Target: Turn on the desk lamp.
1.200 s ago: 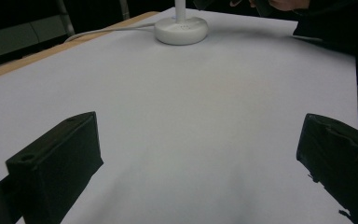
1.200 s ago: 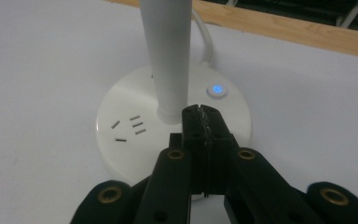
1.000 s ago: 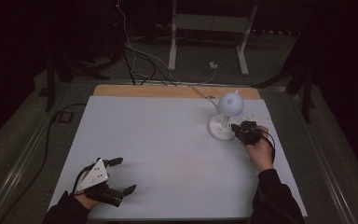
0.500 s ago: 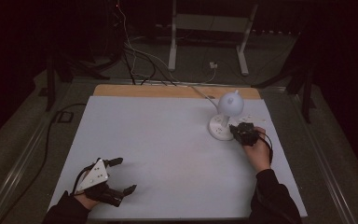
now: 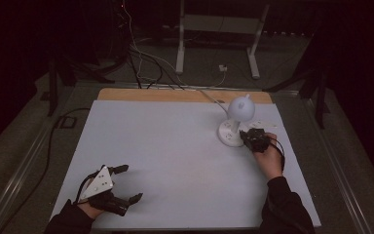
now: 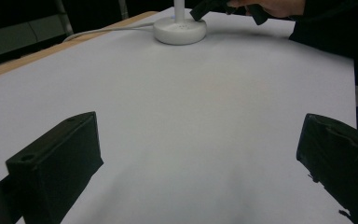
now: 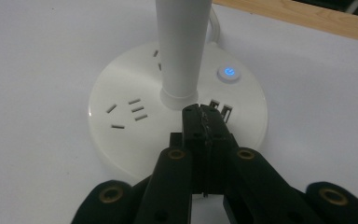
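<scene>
The right tool (image 7: 204, 116), clenched on nothing, hovers over the lamp base (image 7: 121, 135) (likely to poke its lit power button (image 7: 228, 73)), while the left tool (image 5: 126, 184) rests released on the tabletop (image 5: 175, 161).

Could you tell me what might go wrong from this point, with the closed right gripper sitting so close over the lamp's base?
1. The right gripper, jaws shut, hovers over the lamp base by the USB ports, short of the lit power button; a push may hit the ports or the stem.
2. A sideways knock on the stem could tip or slide the lamp.
3. The lamp's cord could snag.
</scene>
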